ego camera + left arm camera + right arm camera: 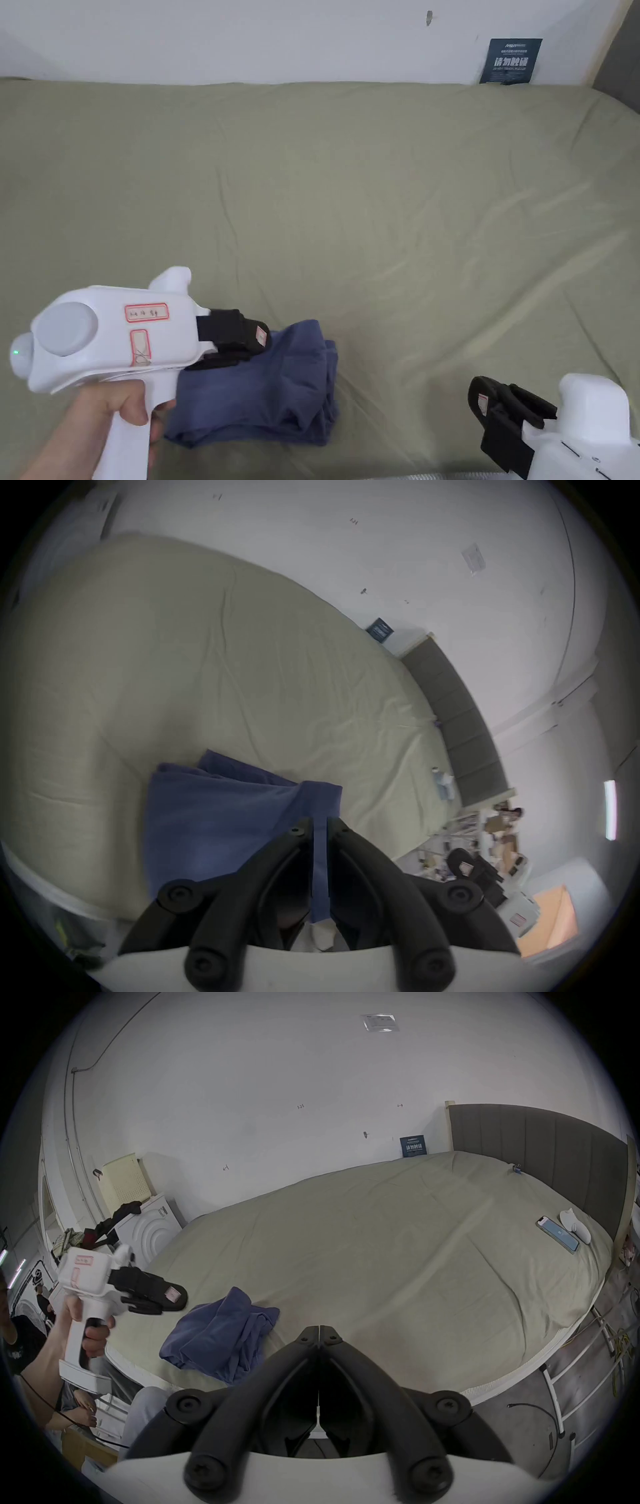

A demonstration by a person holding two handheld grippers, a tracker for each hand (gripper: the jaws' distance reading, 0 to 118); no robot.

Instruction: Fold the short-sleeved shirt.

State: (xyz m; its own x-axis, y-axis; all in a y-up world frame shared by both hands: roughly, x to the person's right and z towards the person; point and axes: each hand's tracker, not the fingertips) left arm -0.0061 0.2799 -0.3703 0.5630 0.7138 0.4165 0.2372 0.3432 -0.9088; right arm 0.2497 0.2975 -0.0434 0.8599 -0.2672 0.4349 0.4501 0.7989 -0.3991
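The blue shirt (262, 394) lies bunched in a thick bundle on the bed (387, 206), just below my left claw (320, 826), whose jaws are nearly shut with nothing between them. Folded roughly; it probably needs neatening. My right claw (319, 1329), closed and empty, waits well off to the bundle's right.

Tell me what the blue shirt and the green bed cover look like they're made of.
Blue shirt: apparently a soft knit, perhaps cotton jersey; matte, slumping in limp rounded folds. Green bed cover: likely thin woven cotton or a blend; matte, pulled smooth with fine shallow creases. Neither fibre can be confirmed by look alone.
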